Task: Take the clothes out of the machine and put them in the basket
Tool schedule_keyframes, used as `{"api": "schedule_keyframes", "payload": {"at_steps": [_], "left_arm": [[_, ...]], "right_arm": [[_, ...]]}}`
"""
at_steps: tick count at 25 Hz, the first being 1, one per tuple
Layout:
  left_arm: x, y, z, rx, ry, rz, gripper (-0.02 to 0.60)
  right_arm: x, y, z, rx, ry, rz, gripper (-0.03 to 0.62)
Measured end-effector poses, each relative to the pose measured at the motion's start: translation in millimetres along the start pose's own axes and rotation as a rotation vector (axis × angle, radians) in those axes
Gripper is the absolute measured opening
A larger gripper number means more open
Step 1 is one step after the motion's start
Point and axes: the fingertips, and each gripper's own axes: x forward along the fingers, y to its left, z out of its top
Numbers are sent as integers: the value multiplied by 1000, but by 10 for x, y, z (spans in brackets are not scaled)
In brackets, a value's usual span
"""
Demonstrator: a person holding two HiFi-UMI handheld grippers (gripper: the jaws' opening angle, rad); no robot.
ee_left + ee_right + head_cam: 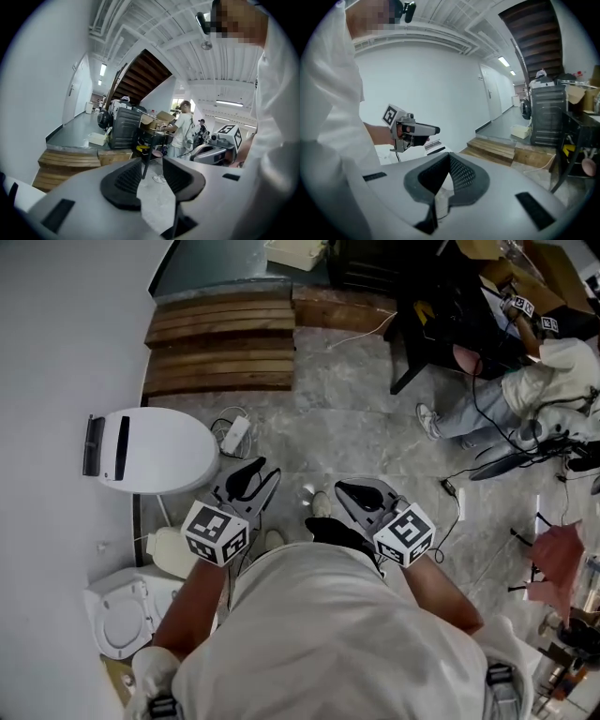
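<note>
- Fingers, head view: those of the left gripper (264, 474) stand spread and those of the right gripper (345, 491) lie closed together. Both grippers are empty. They are held side by side just ahead of the person, pointing far across the floor (375, 427). This is judged an approach posture, not a grasp.
- Head view: a white unit (155, 451) with a round lid stands at the left, against the wall (56, 381), and is judged to be the machine. Its lid is down, which would account for no clothes showing. No basket can be identified with certainty.
- Left gripper view: the fingers (124, 180) are apart with only floor between them, judged ready for the lid or cloth. Wooden steps (70, 159) lie far left.
- Right gripper view: the fingers (461, 176) meet at their tips and pinch nothing. The left gripper shows beyond, to the left.
</note>
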Motion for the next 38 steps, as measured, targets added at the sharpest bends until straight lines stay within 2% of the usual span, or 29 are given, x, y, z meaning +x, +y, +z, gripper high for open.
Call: {"api": "schedule_keyframes", "payload": {"at_steps": [8,16,20,26,32,35,38], "left_arm": [[711,315,608,15,-16,156,189],[1252,697,870,-16,-16,210,189],[1432,1135,978,-22,-31,213,189],[1635,2085,1253,-30,-54,199,189],[1878,3055,1758,12,-38,133,189],[2012,3495,1985,-22,-46,72,189],[2103,3792,2110,-46,-56,70,189]], "right_arm": [[34,-754,140,-43,12,152,3],[422,-1387,203,10,26,214,3],[793,-1681,346,-7,42,221,5],[1529,-2271,813,-28,58,152,3],[2434,-2744,1566,-45,35,93,3],[2925,-2880,1775,-42,34,84,3],[3217,-2892,1889,-48,66,119,3]]}}
